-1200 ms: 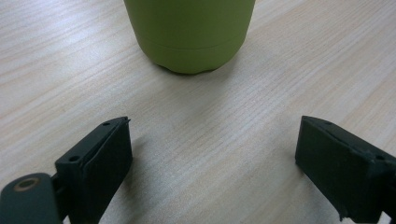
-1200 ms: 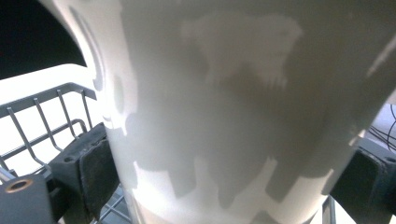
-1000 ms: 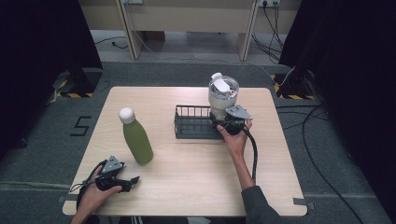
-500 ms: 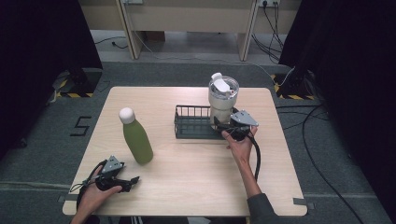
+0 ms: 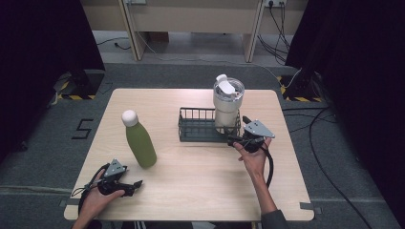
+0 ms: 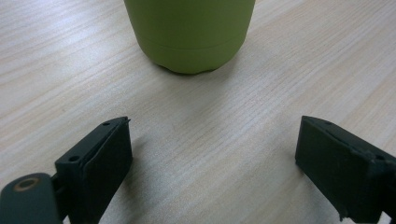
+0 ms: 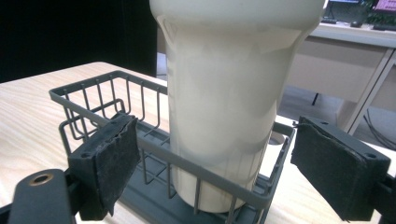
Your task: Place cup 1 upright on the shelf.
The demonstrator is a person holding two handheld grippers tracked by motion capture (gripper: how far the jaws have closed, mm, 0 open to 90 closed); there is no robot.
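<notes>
A cream tumbler (image 5: 226,102) with a white lid stands upright in the right end of a dark wire basket (image 5: 196,130) at mid-table. My right gripper (image 5: 237,132) is open just outside that end of the basket, pointing at the tumbler. In the right gripper view the tumbler (image 7: 224,98) rises behind the basket's rail (image 7: 154,144), framed by the open right gripper (image 7: 212,140). A green bottle (image 5: 140,143) with a white cap stands left of centre. My left gripper (image 5: 134,187) rests open at the front left, and its view (image 6: 212,123) shows the bottle's base (image 6: 189,35) a short way ahead.
The wooden table (image 5: 191,191) has bare room in front between the two hands. A cable (image 5: 270,164) loops beside the right hand. Desk legs and floor cables lie beyond the far edge.
My right gripper has drawn back from the tumbler toward the front right. The left gripper, bottle, tumbler and basket have stayed put.
</notes>
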